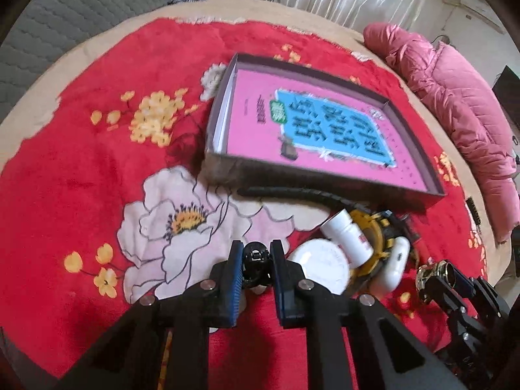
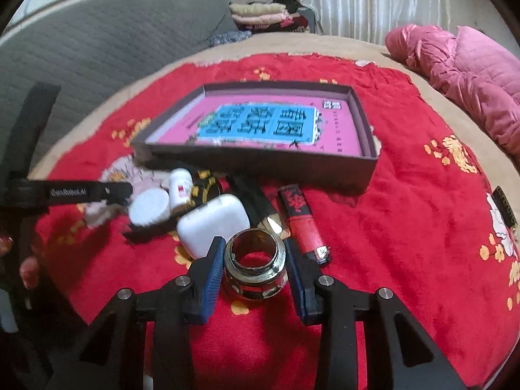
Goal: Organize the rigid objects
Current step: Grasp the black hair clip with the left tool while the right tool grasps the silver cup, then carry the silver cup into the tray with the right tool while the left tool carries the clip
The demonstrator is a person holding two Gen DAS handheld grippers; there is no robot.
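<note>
My left gripper (image 1: 256,261) is shut on a small black shiny object (image 1: 256,256), just left of the pile. My right gripper (image 2: 255,260) is shut on a brass metal fitting (image 2: 255,268), which also shows in the left wrist view (image 1: 435,274). A shallow dark box (image 1: 325,170) with a pink book (image 1: 312,123) inside lies beyond; it also shows in the right wrist view (image 2: 260,162). The pile holds a white pill bottle (image 1: 347,239), a white round lid (image 1: 320,265), a white case (image 2: 213,221), a yellow-black tape measure (image 2: 203,188) and a red lighter (image 2: 304,224).
Everything lies on a red flowered blanket (image 1: 97,178) on a bed. A pink padded jacket (image 1: 461,113) lies at the right edge. A grey quilted headboard (image 2: 97,48) and folded clothes (image 2: 260,13) stand behind. A black strap (image 1: 292,191) lies before the box.
</note>
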